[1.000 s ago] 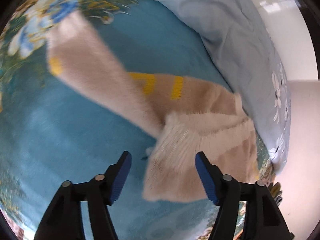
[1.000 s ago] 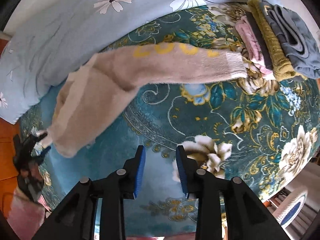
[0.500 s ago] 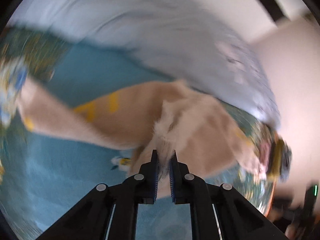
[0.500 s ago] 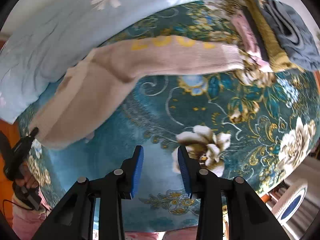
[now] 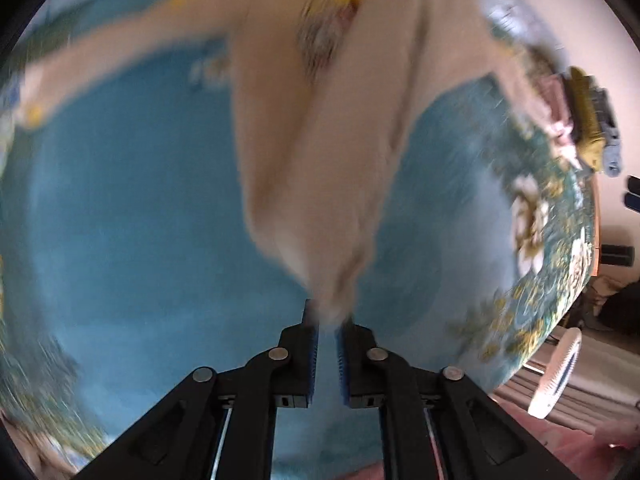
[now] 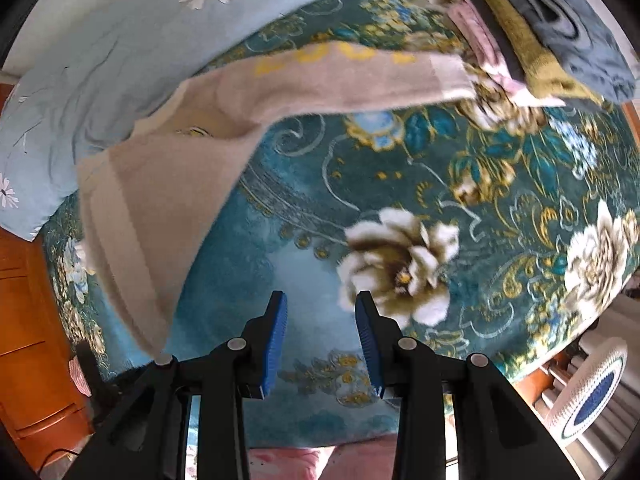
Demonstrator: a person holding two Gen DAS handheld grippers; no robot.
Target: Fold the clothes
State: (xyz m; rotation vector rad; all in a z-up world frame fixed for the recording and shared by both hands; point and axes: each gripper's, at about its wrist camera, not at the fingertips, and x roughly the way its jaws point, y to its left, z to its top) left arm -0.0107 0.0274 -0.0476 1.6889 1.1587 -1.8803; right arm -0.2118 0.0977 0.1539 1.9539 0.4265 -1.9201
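Left gripper (image 5: 328,320) pinches a bunched edge of the beige sweater (image 5: 320,152), its blue pads nearly together with fabric between them. Right gripper (image 6: 322,336) hovers parted and empty over bare floral blanket (image 6: 500,200). One sleeve (image 6: 360,76) reaches the folded clothes stack (image 6: 536,28) near the bed's far edge.

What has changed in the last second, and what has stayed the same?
The left gripper closed on the hem of the beige sweater and lifted it off the blanket. The right gripper stayed open and empty; the folded pile did not move.
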